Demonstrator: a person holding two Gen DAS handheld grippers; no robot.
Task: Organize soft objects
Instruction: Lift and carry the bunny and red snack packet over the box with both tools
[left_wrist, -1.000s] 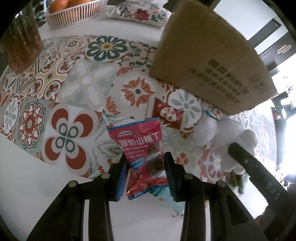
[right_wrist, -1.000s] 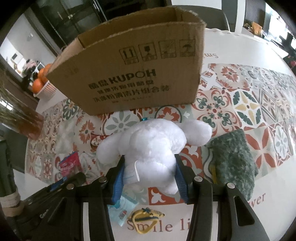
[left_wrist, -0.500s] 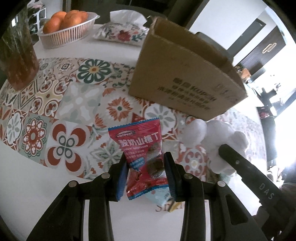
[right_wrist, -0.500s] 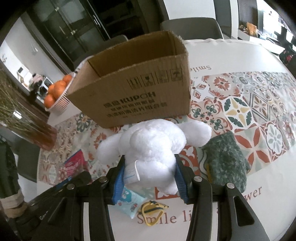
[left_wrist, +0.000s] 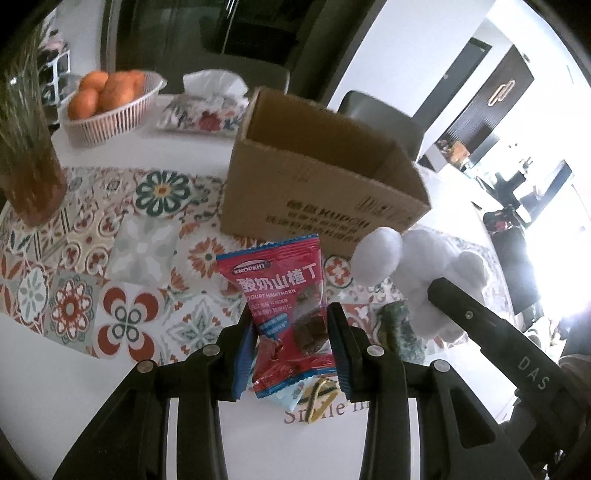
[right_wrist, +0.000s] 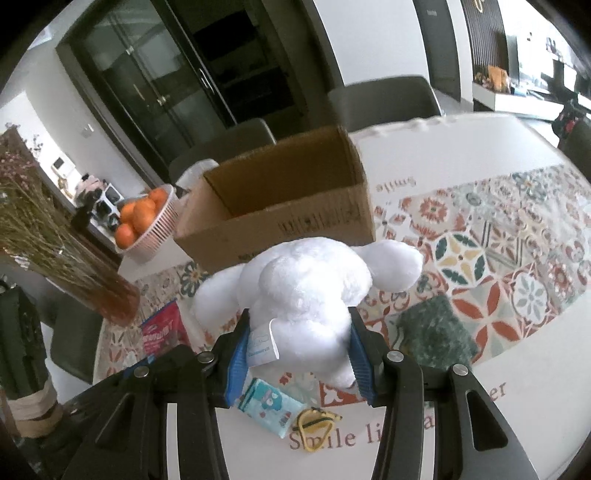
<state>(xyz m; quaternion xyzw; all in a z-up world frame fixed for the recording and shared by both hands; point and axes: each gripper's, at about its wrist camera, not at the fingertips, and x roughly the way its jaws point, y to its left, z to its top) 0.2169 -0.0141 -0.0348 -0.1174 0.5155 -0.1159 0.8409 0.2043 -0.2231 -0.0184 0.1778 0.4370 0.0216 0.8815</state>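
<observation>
A: The left gripper (left_wrist: 291, 339) is clamped on the red snack bag (left_wrist: 286, 314), held above the mat; the right gripper (right_wrist: 299, 347) squeezes the white plush (right_wrist: 306, 291) around its body, in the air before the open box (right_wrist: 284, 199).

B: Handling?

A: Both look light. The bag is slick and crinkly, so grip its filled middle. The plush gives; hold the torso, not a limb.

B: Anything unclear?

A: The box floor is hidden, and the plush's face is turned away.

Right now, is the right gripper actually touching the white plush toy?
Touching. The right wrist view shows the right gripper with both blue pads pressed into the sides of the white plush toy, which hangs clear above the table.
</observation>
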